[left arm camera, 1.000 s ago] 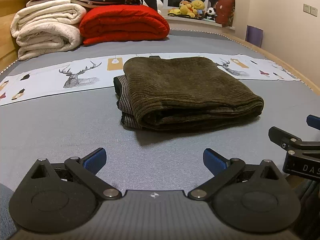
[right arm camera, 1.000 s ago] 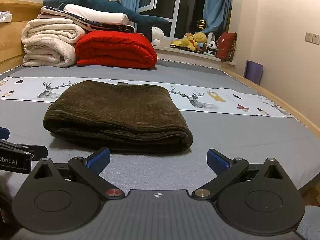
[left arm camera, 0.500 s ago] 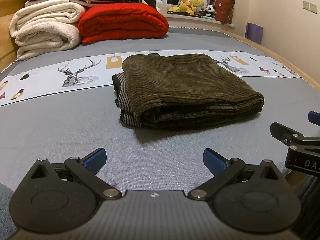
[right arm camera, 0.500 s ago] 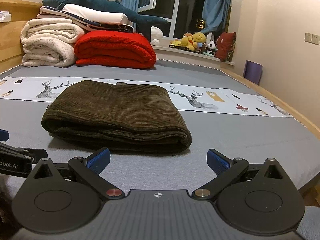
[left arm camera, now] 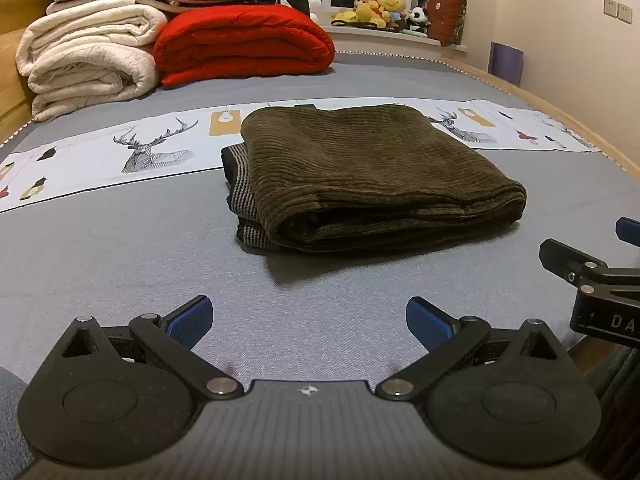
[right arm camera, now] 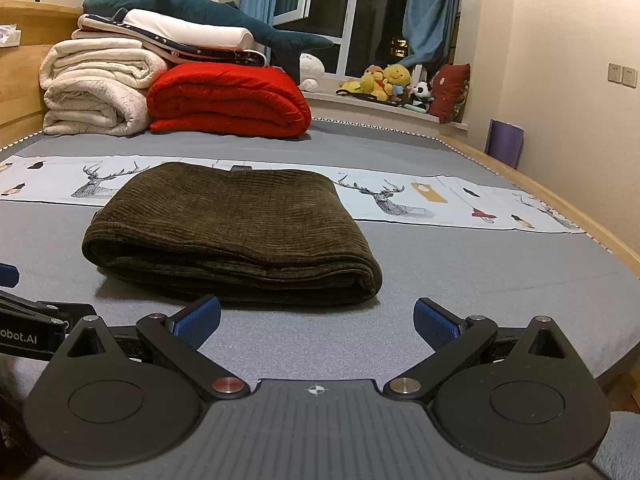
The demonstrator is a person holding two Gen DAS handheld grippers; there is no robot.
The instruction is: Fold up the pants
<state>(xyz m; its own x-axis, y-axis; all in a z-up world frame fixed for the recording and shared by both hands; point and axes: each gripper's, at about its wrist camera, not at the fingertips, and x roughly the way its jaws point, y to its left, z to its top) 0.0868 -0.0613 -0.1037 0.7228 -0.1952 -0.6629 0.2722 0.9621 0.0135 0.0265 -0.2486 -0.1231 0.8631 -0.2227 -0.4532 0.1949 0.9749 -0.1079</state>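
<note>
Left wrist view: left gripper (left arm camera: 308, 318) jaws spread, empty; folded dark olive corduroy pants (left arm camera: 372, 176) lie on the grey bed (left arm camera: 120, 248) ahead. Right wrist view: right gripper (right arm camera: 316, 320) jaws spread, empty, near the pants (right arm camera: 232, 232).

- Grey bed cover (right arm camera: 460, 272) spans the foreground of both views.
- White printed strip with deer figures (right arm camera: 400, 200) lies across the bed.
- Folded cream blanket (right arm camera: 96, 92) sits at the far left; folded red quilt (right arm camera: 228, 100) touches its right side.
- Blue plush shark (right arm camera: 192, 4) tops that stack.
- Soft toys (right arm camera: 388, 80) line the window ledge, under blue curtains (right arm camera: 428, 8).
- Purple object (right arm camera: 505, 140) leans against the right wall.
</note>
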